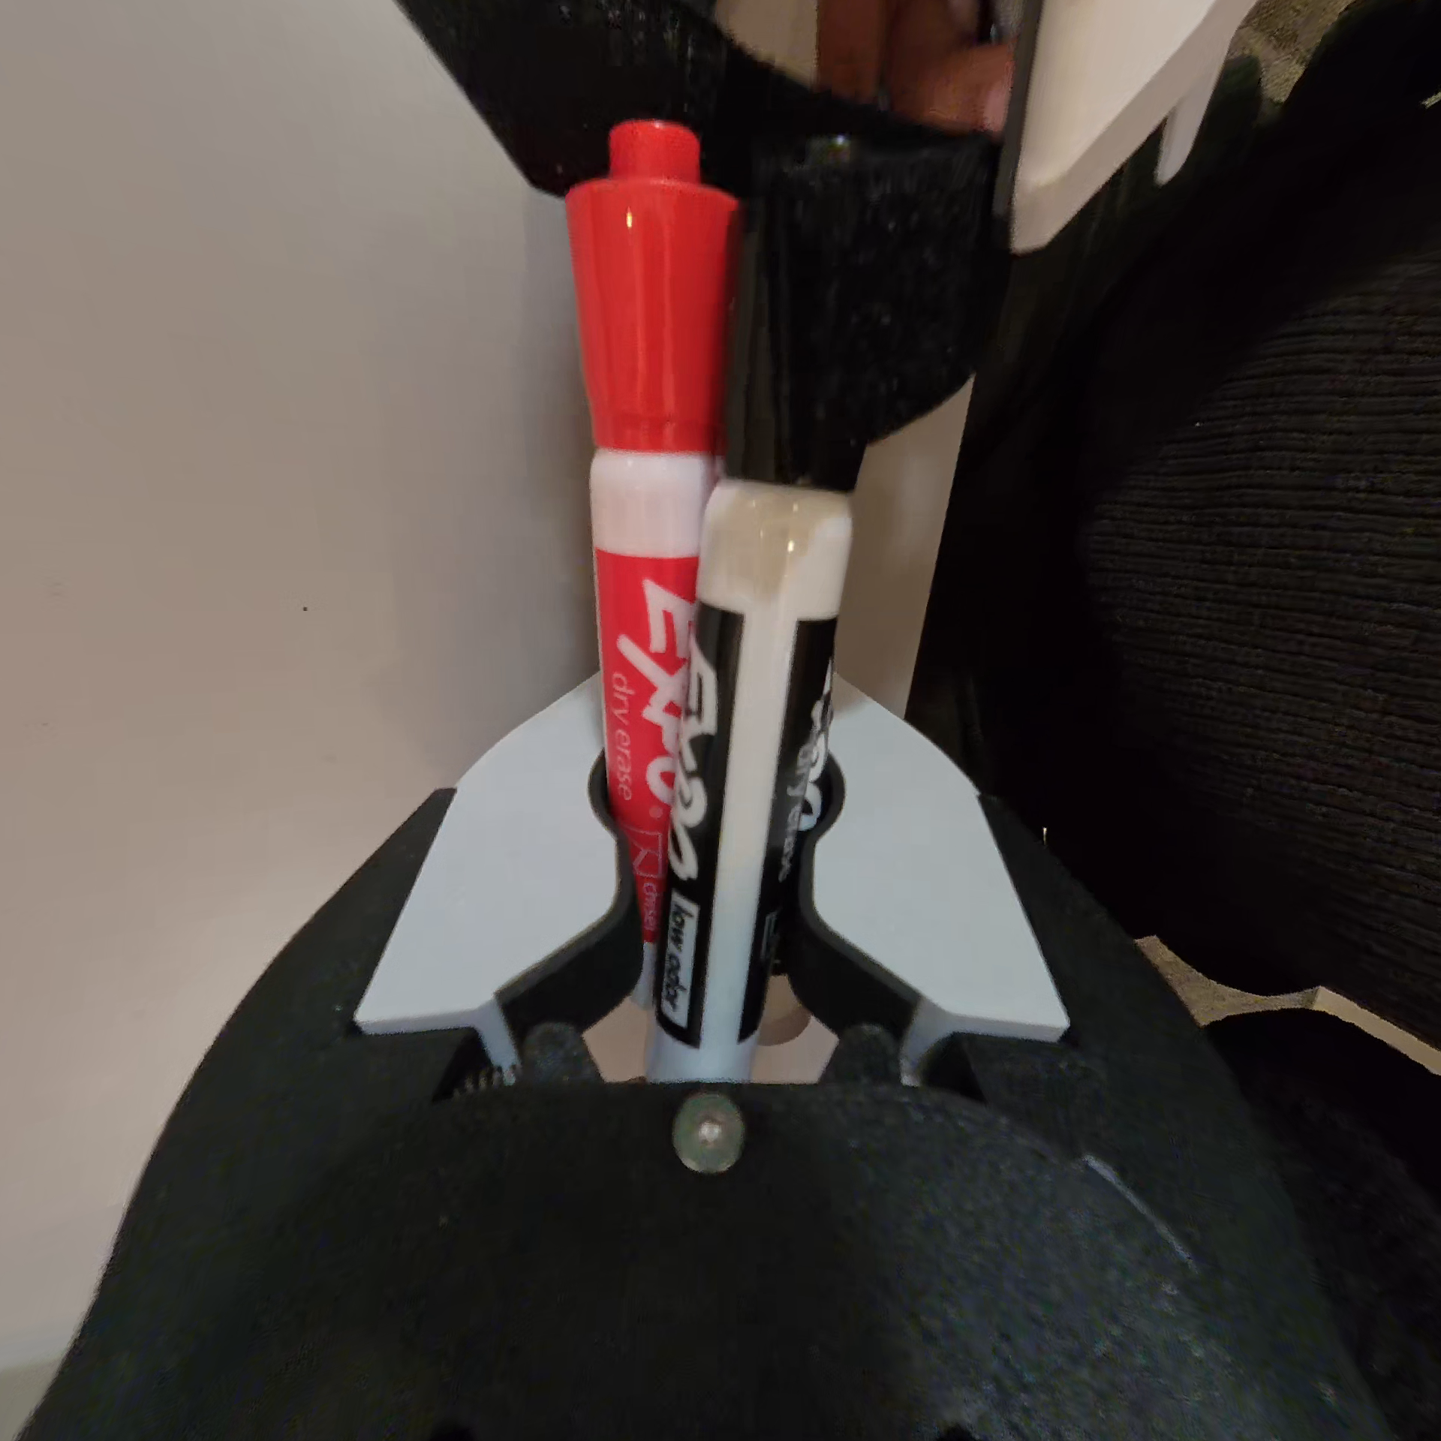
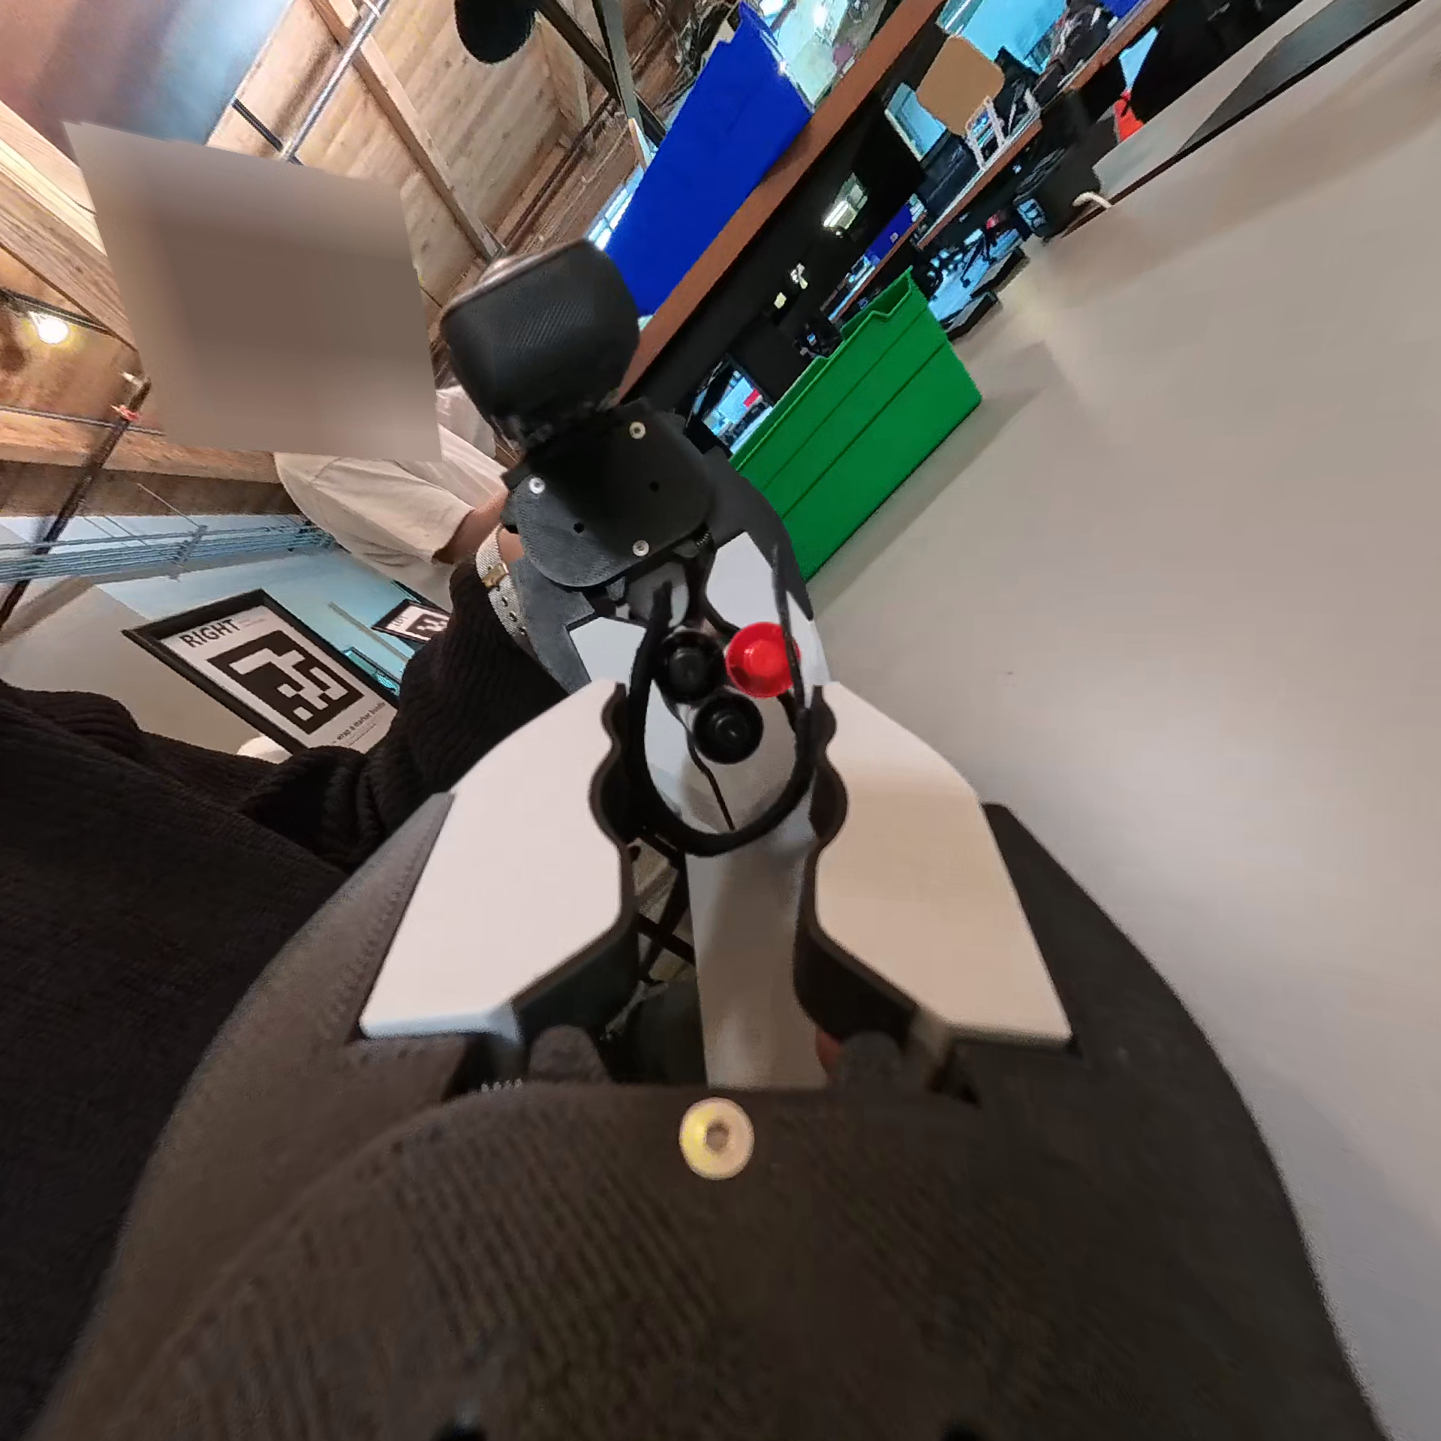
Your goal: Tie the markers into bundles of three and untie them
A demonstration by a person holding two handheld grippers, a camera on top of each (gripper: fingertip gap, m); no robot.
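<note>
White tabletop [image 1: 234, 468] fills the left side of the left wrist view; in the right wrist view the same pale surface [image 2: 1170, 624] runs off to the right w/ a green bin [image 2: 858, 437] sitting on it near the far edge, and desks, screens & a blue panel [image 2: 702, 156] behind.

Left gripper [image 1: 713, 787]: closed on the markers, grey fingers [image 1: 507, 873] pinched in on both sides of the barrels. Red marker [image 1: 655, 437] & black marker [image 1: 768, 702] stick out forward side by side, touching, caps away from the camera; red one is on the left and reaches a bit farther. From the right wrist view the bundle is seen end-on as three caps: one red [image 2: 760, 659], two black [image 2: 690, 659], packed tight in a triangle.

Right gripper [image 2: 717, 787]: fingers [image 2: 507, 858] part-closed w/ a narrow gap between them; a black band [image 2: 729, 840] loops across that gap and up around both sides of the cap ends, not snug on the markers. Whether the fingers actually clamp the band — can't tell. Cap ends sit just beyond the right fingertips, so the two grippers face each other nearly tip to tip.

Room: black knit sleeves [image 2: 195, 858] crowd the left of the right wrist view & the right of the left wrist view [image 1: 1248, 624]. A framed black-and-white marker sheet [image 2: 273, 670] lies on the table beyond the sleeve. Table is open to the left of the left gripper.
</note>
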